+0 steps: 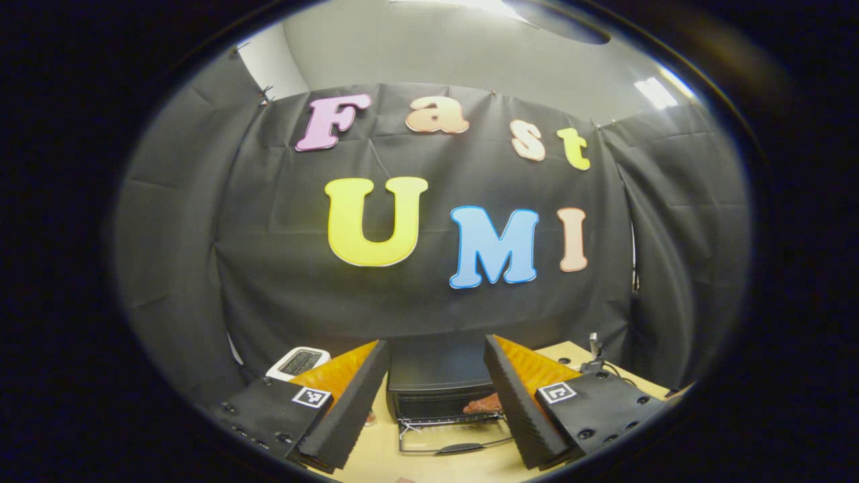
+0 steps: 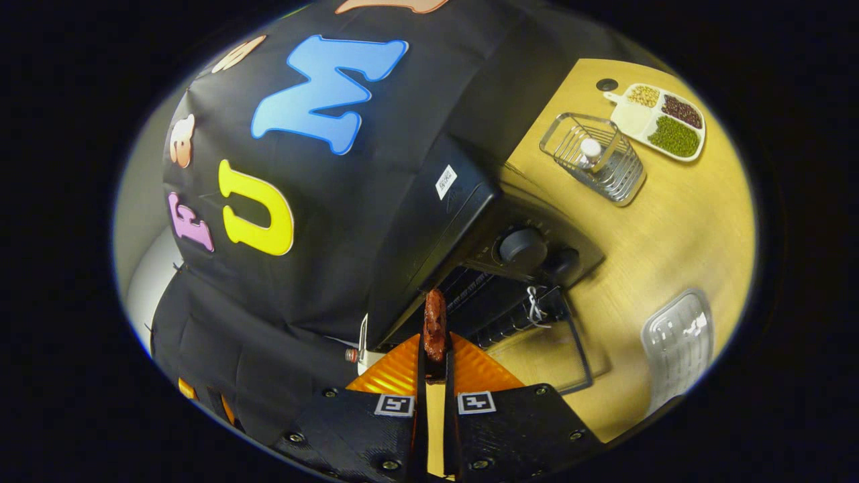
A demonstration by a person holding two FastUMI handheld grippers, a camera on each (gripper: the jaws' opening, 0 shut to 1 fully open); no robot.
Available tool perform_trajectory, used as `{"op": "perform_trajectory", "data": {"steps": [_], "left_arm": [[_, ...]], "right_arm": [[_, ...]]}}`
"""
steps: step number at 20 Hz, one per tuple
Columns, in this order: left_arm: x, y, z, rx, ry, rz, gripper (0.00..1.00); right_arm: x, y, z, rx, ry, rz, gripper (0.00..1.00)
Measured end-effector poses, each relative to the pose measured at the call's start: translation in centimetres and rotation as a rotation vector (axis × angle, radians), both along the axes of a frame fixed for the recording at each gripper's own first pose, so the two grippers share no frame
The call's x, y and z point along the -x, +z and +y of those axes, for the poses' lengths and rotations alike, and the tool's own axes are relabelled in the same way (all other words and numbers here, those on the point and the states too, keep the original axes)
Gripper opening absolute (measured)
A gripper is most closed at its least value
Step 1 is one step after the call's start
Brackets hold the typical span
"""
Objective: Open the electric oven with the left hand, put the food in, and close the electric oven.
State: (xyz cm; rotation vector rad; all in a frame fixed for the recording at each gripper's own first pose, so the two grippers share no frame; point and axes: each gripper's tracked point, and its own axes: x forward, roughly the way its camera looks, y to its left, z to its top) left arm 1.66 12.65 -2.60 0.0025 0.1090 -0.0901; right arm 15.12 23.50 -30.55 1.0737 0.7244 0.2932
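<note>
Two grippers: right gripper [image 2: 434,365] clamped on the food [image 2: 435,325] at the open oven [image 2: 470,221]; left gripper [image 1: 436,402] with fingers apart, facing the lowered door [image 1: 453,443].

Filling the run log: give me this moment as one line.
oven: door down | left tool: open, empty | right tool: shut on food, at oven mouth
</note>
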Motion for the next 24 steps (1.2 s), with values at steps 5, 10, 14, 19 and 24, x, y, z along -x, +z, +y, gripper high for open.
{"op": "perform_trajectory", "data": {"steps": [5, 10, 14, 19, 24], "left_arm": [[-0.2, -1.8, 3.6, 0.008, 0.041, 0.048, 1.00], [-0.1, -3.6, 7.1, -0.005, 0.092, 0.091, 1.00], [-0.3, -4.1, 7.9, 0.030, 0.096, 0.099, 1.00], [-1.3, -4.6, 6.5, 0.050, 0.064, 0.096, 0.96], [-2.5, -5.1, 3.2, 0.063, 0.028, 0.097, 0.99]], "right_arm": [[-4.8, -3.3, 2.1, -0.031, -0.126, 0.049, 0.09], [-7.6, -5.3, 3.7, 0.064, -0.185, 0.041, 0.09], [-7.9, -6.8, 2.9, 0.246, -0.173, 0.066, 0.17], [-5.3, -6.6, 0.6, 0.475, -0.095, 0.053, 0.36], [-0.7, -1.5, -2.3, 0.704, 0.016, -0.115, 0.48]]}}
